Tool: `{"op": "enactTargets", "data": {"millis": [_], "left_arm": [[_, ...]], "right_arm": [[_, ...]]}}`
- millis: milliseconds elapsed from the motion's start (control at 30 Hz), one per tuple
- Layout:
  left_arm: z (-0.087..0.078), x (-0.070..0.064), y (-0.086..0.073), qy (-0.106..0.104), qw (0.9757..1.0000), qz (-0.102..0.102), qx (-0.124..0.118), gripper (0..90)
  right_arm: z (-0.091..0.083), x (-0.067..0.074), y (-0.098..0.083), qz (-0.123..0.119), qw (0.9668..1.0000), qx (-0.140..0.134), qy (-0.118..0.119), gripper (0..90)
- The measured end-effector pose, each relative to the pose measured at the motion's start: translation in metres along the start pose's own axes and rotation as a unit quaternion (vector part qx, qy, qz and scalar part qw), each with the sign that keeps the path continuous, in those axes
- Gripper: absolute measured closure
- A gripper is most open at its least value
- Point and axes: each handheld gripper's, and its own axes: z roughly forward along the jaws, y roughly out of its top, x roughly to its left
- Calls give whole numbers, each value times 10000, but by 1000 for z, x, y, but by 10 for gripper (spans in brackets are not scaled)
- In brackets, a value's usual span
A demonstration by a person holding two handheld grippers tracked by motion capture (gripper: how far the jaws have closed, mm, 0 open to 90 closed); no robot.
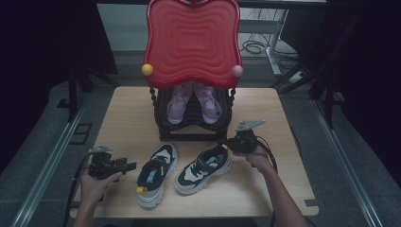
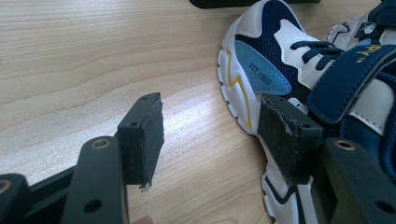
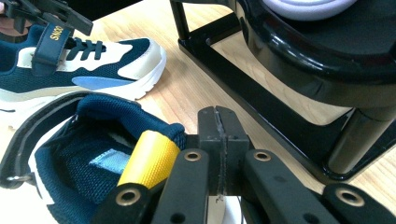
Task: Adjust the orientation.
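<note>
A light wooden table with a pale grain (image 1: 265,109) is seen standing on a grey, dull floor (image 1: 47,142). On the far half of the table a black shelf rack with curved bars (image 1: 163,124) is set, and a glossy red plastic tray with a wavy outline and rippled rings (image 1: 192,40) is carried on top of it. Metal floor rails (image 1: 45,165) are laid along both sides of the table. Behind the table, a white desk frame (image 1: 274,42) and a tangle of black cables (image 1: 253,46) are seen on the floor. The sides of the room are lost in darkness, while the tabletop is lit from above.
</note>
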Motion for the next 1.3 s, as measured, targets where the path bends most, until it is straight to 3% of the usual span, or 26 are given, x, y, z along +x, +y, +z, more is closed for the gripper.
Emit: {"op": "enactTargets", "data": {"millis": [633, 1067, 1300], "left_arm": [[0, 0, 0, -22, 10000, -26, -9, 411], [0, 1, 0, -33, 10000, -46, -20, 411], [0, 0, -1, -75, 10000, -55, -32, 411]], "right_arm": [[-33, 10, -27, -28, 9999, -87, 136, 899], [-53, 29, -48, -62, 9999, -97, 111, 898], [-64, 45, -60, -18, 9999, -101, -45, 898]]}}
